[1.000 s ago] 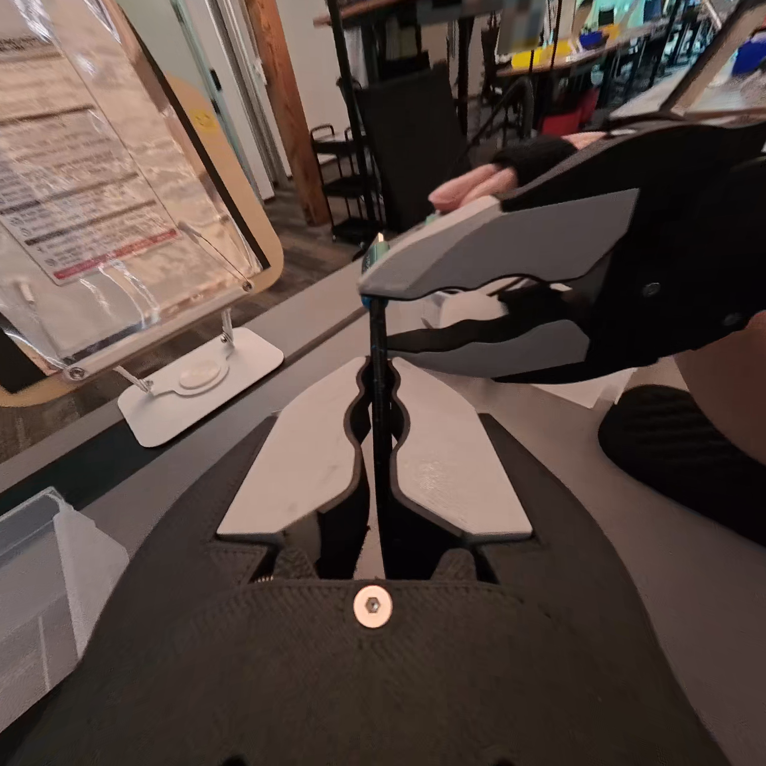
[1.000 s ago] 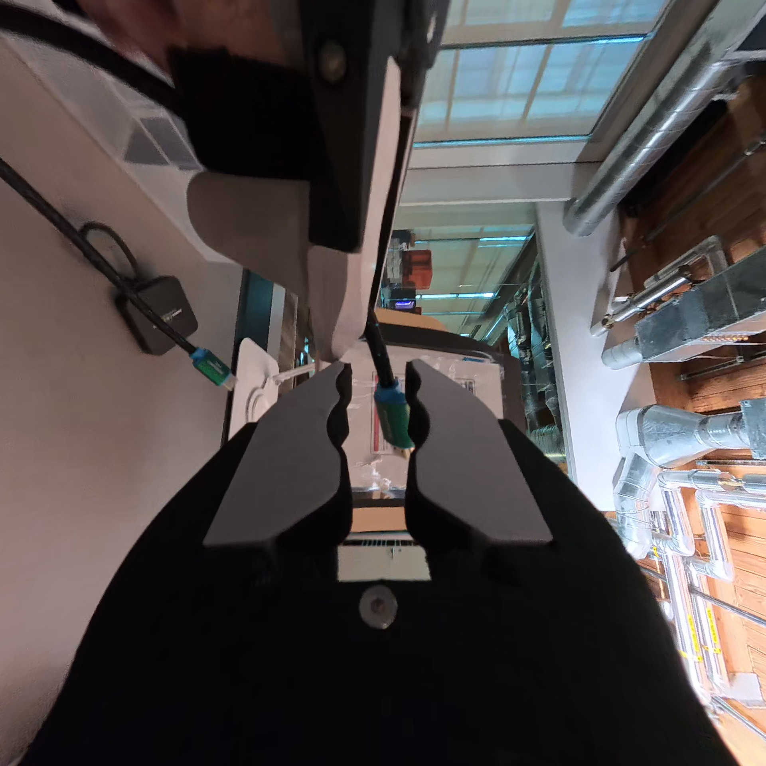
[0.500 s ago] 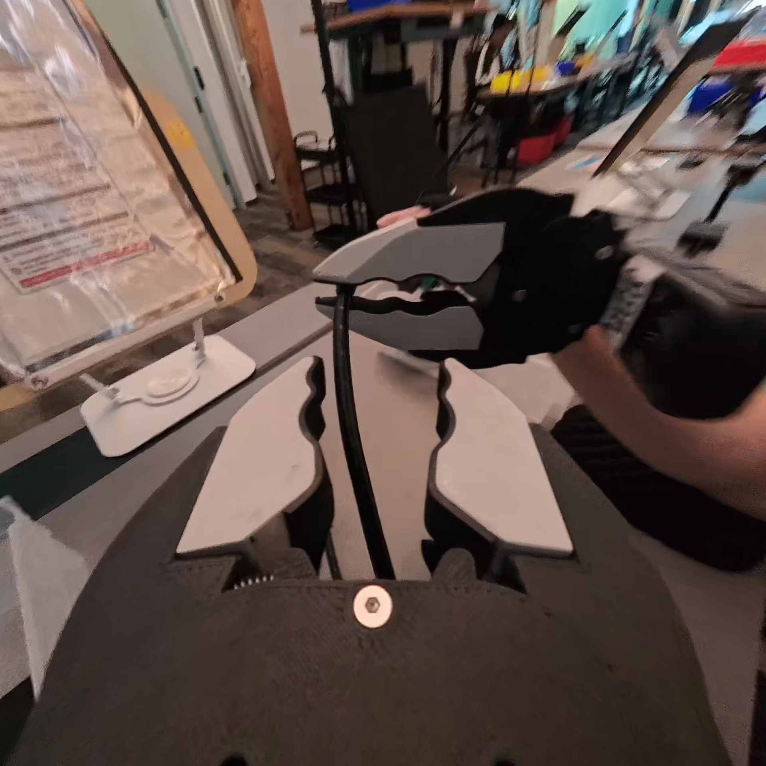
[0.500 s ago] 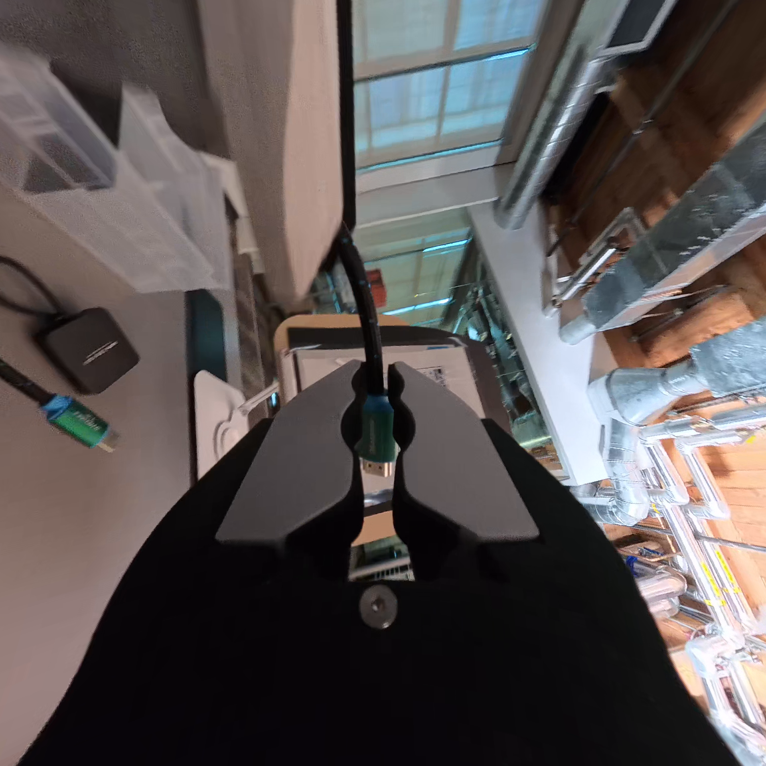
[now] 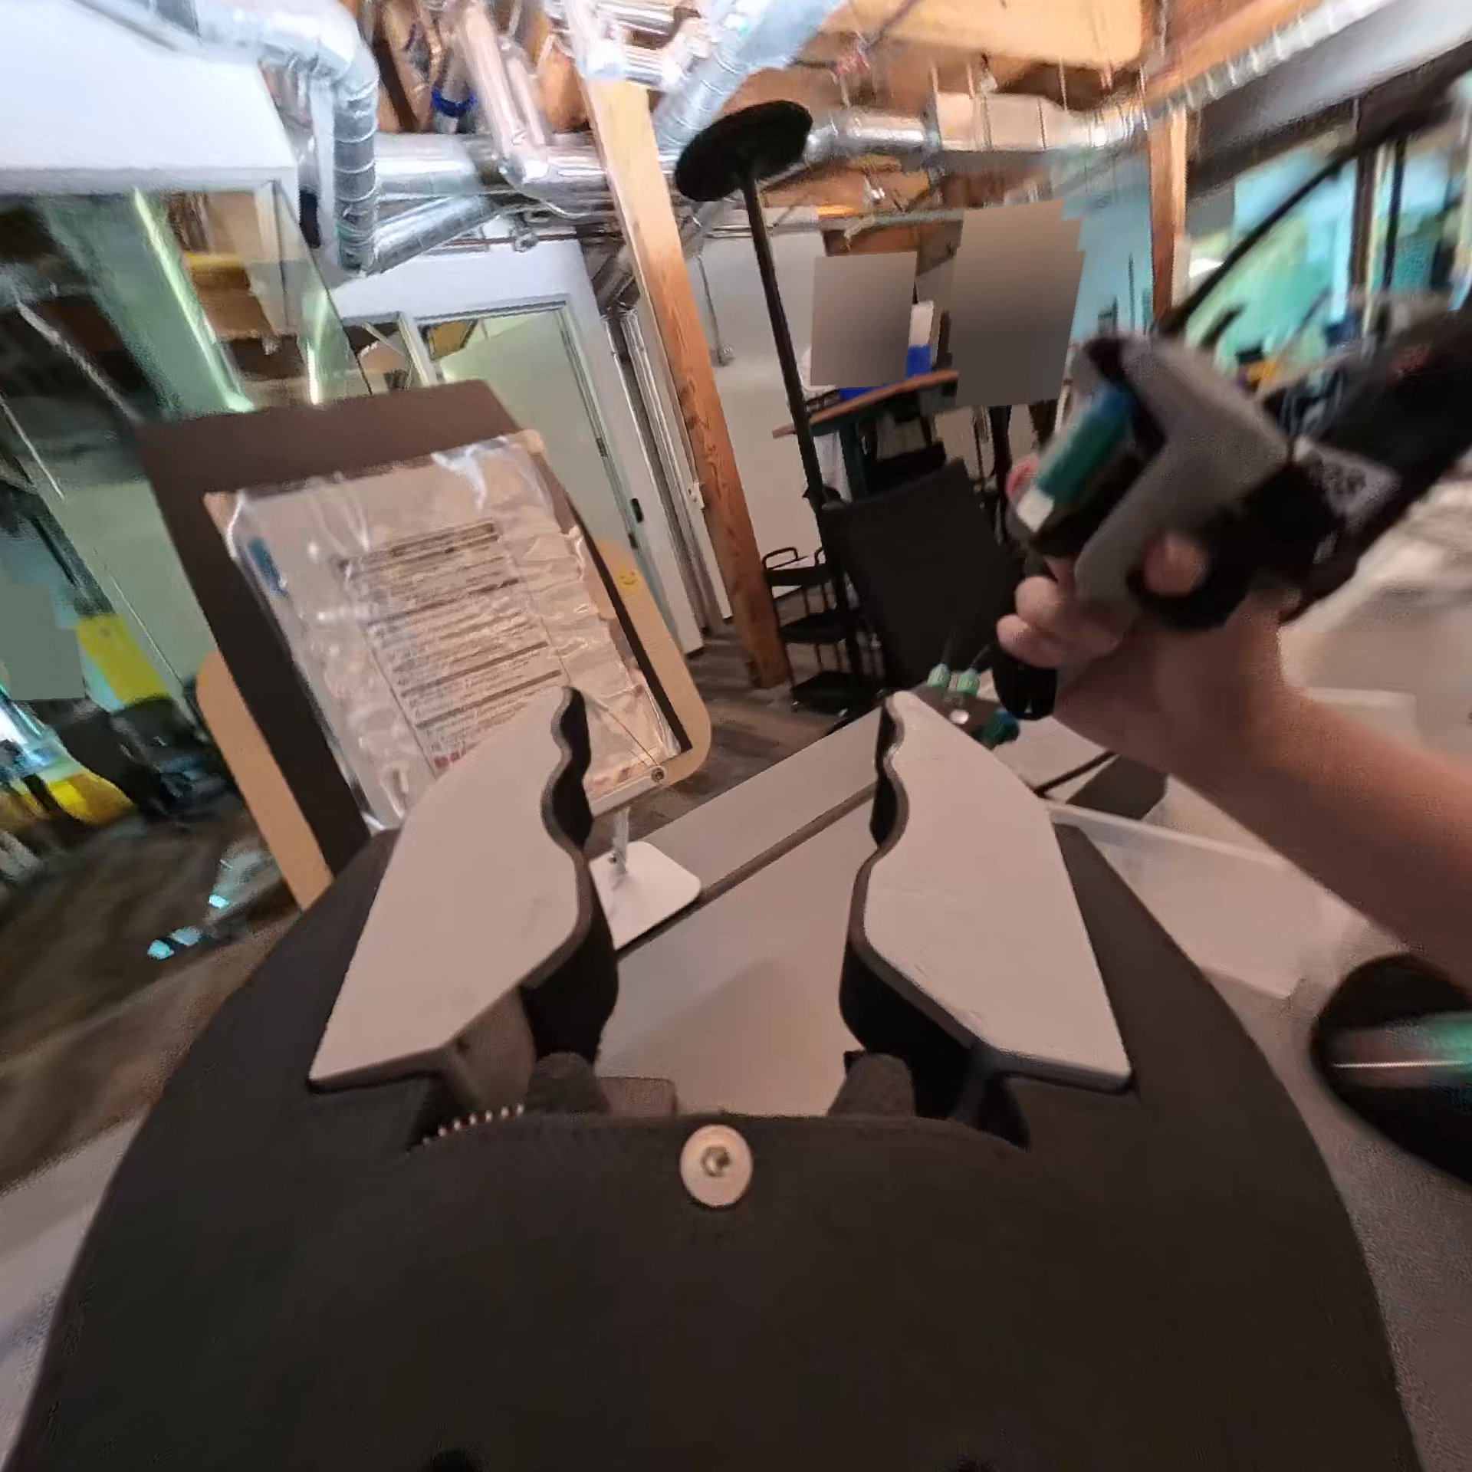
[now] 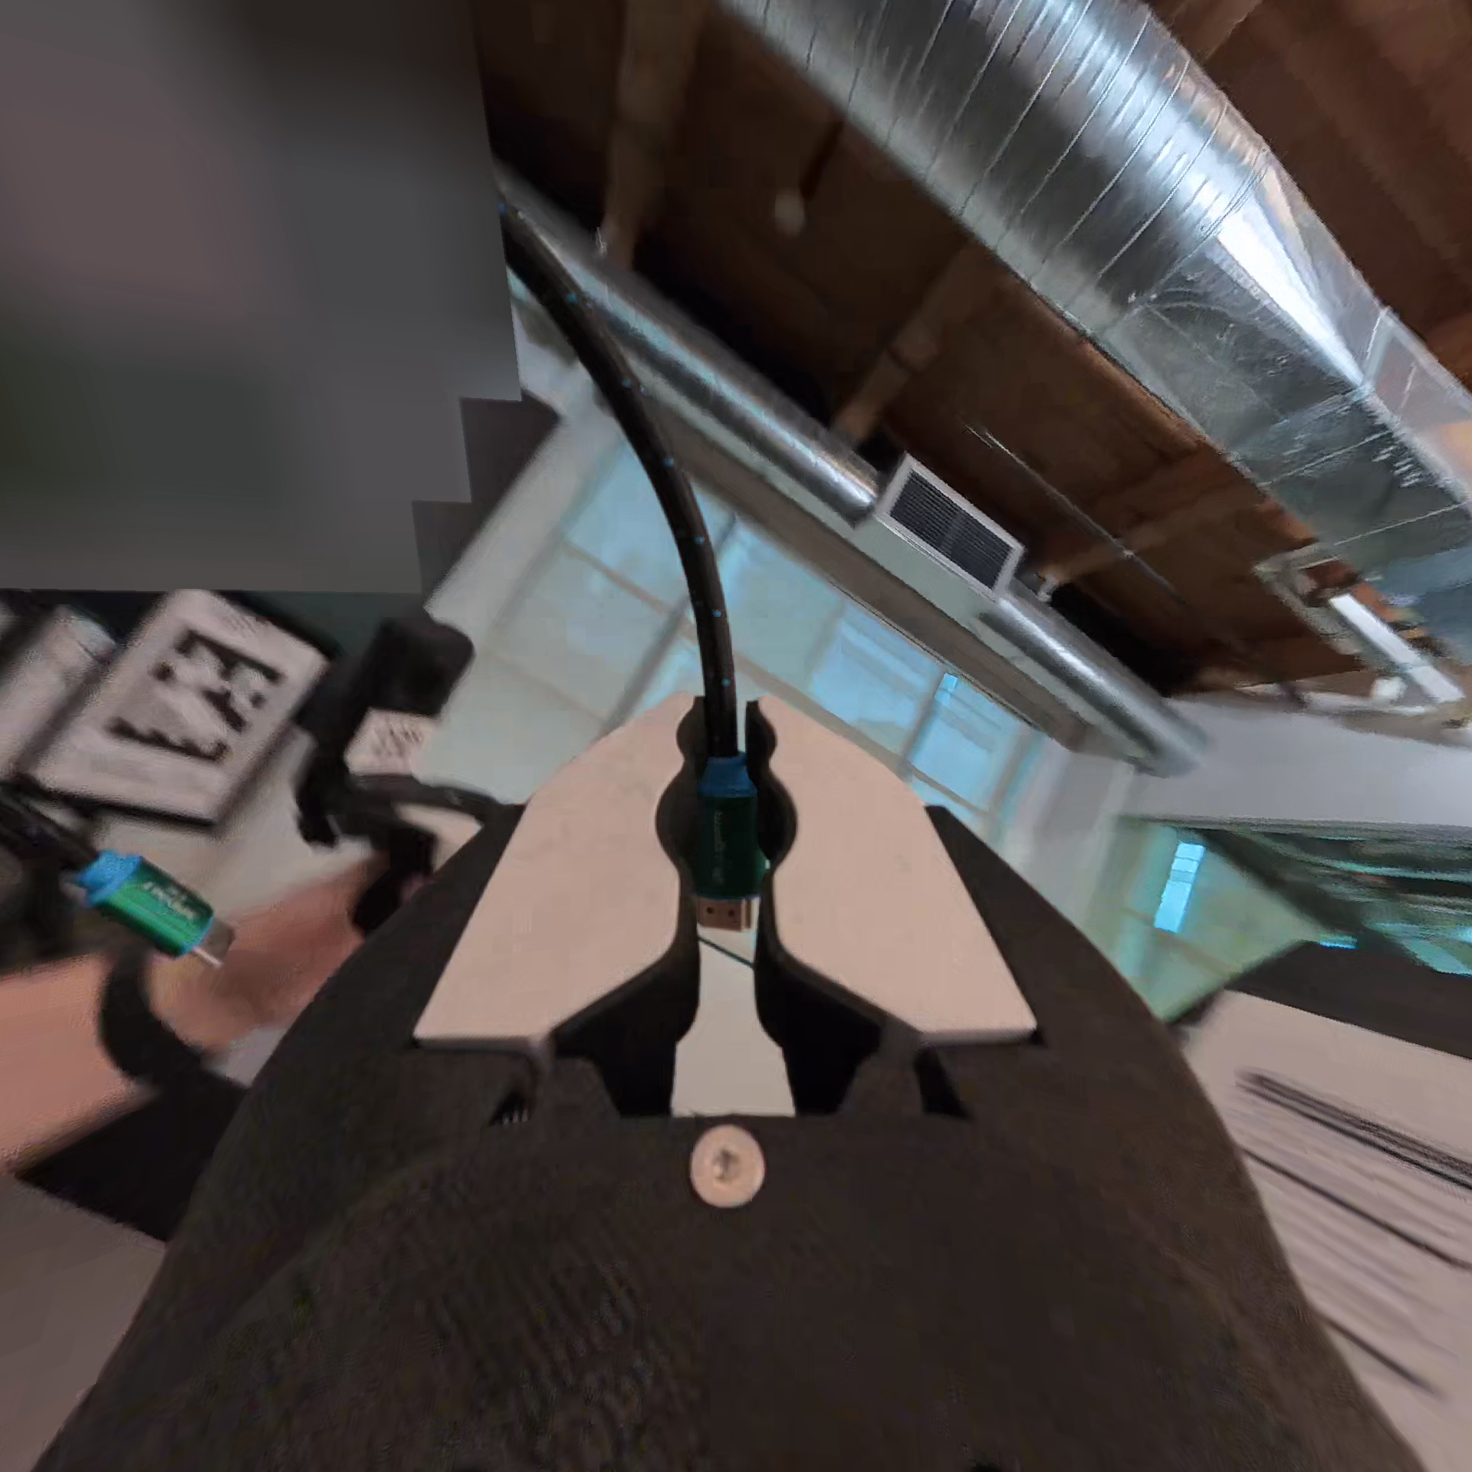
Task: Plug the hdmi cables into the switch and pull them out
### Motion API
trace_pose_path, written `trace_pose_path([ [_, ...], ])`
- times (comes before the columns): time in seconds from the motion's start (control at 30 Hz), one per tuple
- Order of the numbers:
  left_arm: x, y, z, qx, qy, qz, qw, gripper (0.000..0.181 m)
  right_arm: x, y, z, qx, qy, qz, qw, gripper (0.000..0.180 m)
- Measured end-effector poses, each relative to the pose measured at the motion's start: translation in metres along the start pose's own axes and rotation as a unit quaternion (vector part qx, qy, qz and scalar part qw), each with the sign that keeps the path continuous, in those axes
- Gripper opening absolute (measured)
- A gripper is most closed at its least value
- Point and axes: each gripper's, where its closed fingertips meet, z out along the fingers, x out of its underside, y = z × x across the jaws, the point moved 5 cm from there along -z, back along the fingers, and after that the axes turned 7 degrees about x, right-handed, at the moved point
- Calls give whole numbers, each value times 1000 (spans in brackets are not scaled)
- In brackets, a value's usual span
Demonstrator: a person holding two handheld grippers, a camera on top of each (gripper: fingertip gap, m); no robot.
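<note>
- Left gripper [image 5: 729, 765]: grey fingers spread wide apart, nothing between them, raised above a pale grey table [image 5: 741, 916].
- Right gripper [image 6: 723, 804]: fingers pressed together on the green HDMI plug [image 6: 726, 844], metal tip pointing back toward the camera, black braided cable [image 6: 677, 494] arcing up and away past the fingertips.
- Same gripper seen from the left wrist view [image 5: 1115, 470], up at the right and blurred, held in a bare hand [image 5: 1115, 637] well above the table.
- Second green plug [image 6: 151, 900] at the left edge of the right wrist view, blurred; whether lying or hanging cannot be told.
- More small green connectors [image 5: 956, 681] far off on the table; switch itself not clearly made out.
- On the table's far edge: a tilted framed sheet under clear plastic [image 5: 446, 621] on a white stand base [image 5: 645, 888].
- A dark round pad [image 5: 1394, 1059] at the right edge of the table.
- Around: wooden posts [image 5: 677, 358], a black floor lamp [image 5: 745, 151], black chairs [image 5: 916, 573], glass doors behind.
- Overhead: silver ducts [image 6: 1155, 263], wooden ceiling, an air vent [image 6: 952, 534], a row of windows below it.
</note>
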Motion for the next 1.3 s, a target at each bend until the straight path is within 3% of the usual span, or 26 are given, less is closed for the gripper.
trace_pose_path([
  [0.1,1,-29,24,-19,9,112,993,67,4,-1,2,-14,-33,111,993,8],
  [0.27,-9,-70,50,-49,2,319,946,58,19,4,12,-32,-41,251,967,8],
  [0.4,-18,-69,53,-86,-11,387,918,46,26,10,19,-64,-25,336,939,8],
  [0.6,-28,-66,46,-88,-33,456,885,22,35,10,26,-93,-3,484,870,8],
  [0.8,-33,-65,50,-103,-44,497,861,10,41,2,25,-69,32,531,844,7],
  [0.87,-30,-63,53,-88,-37,488,868,10,43,-1,22,-68,49,540,837,8],
  [1.03,-20,-58,53,28,-11,417,909,11,52,-4,9,-102,148,528,830,8],
  [1.23,-17,-53,39,155,-9,337,929,10,49,2,-8,-151,272,444,840,29],
  [1.3,-17,-50,34,177,-10,319,931,10,49,3,-10,-150,288,422,846,26],
])
